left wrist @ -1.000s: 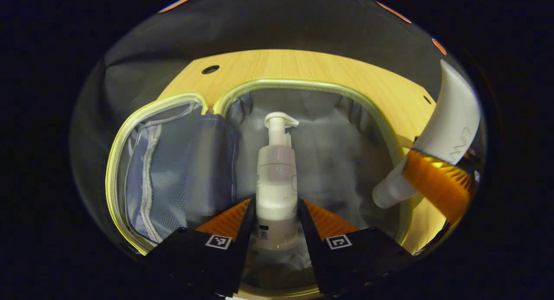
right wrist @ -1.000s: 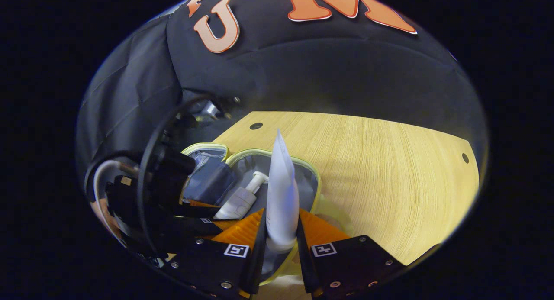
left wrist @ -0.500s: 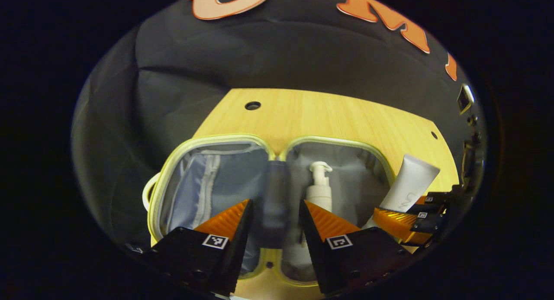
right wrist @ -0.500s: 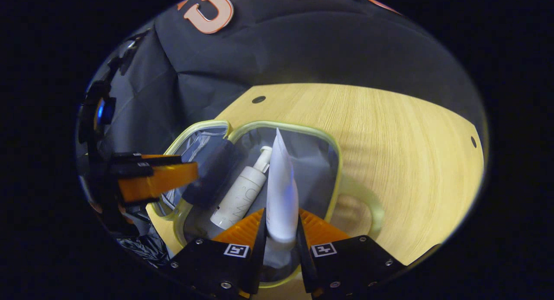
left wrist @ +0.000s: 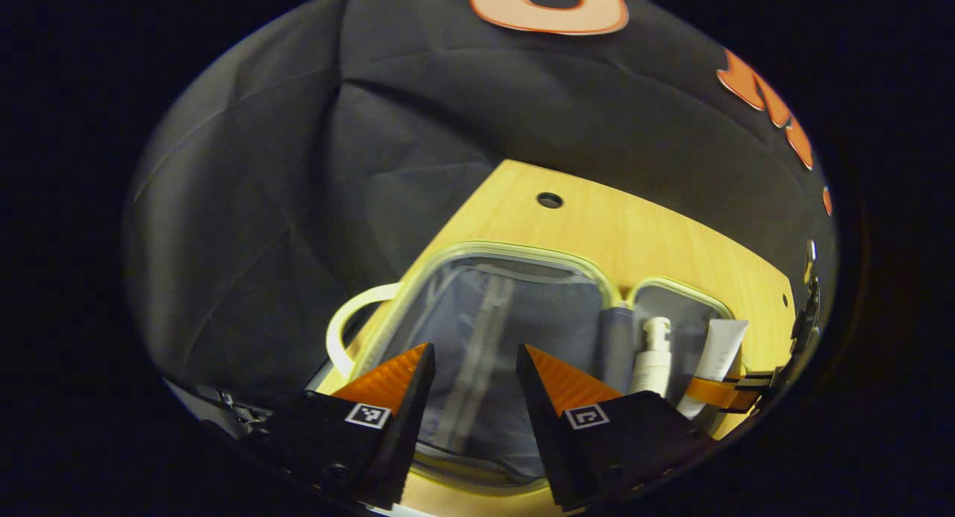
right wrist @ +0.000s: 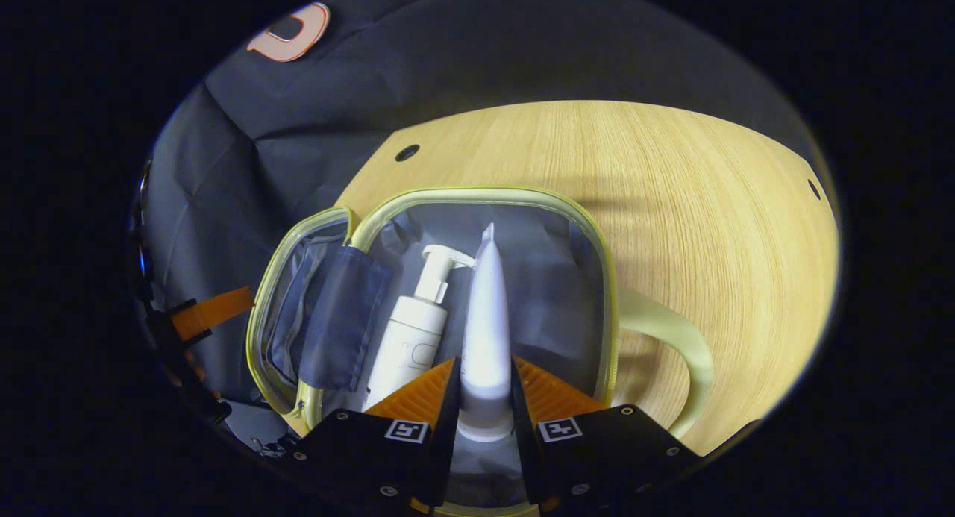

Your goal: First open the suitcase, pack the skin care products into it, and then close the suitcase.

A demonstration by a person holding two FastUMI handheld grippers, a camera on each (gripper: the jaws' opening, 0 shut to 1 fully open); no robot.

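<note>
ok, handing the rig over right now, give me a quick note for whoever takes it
Left gripper: open, holding nothing, above the suitcase's mesh-pocket half.
Right gripper: shut on the white tube, over the other half.
Pump bottle: lying in that half, beside the tube.
Done: suitcase open flat on the wooden table, bottle packed.
Left: let go of the tube inside, then close the suitcase.

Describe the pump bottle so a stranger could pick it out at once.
On the wooden table lies an open suitcase with a pale yellow-green rim and grey lining. In its right-hand half, the one with the handle, the pump bottle lies beside a white tube held in the right gripper. Unlike the smooth, tapering tube, it has a pump head with a spout.
</note>
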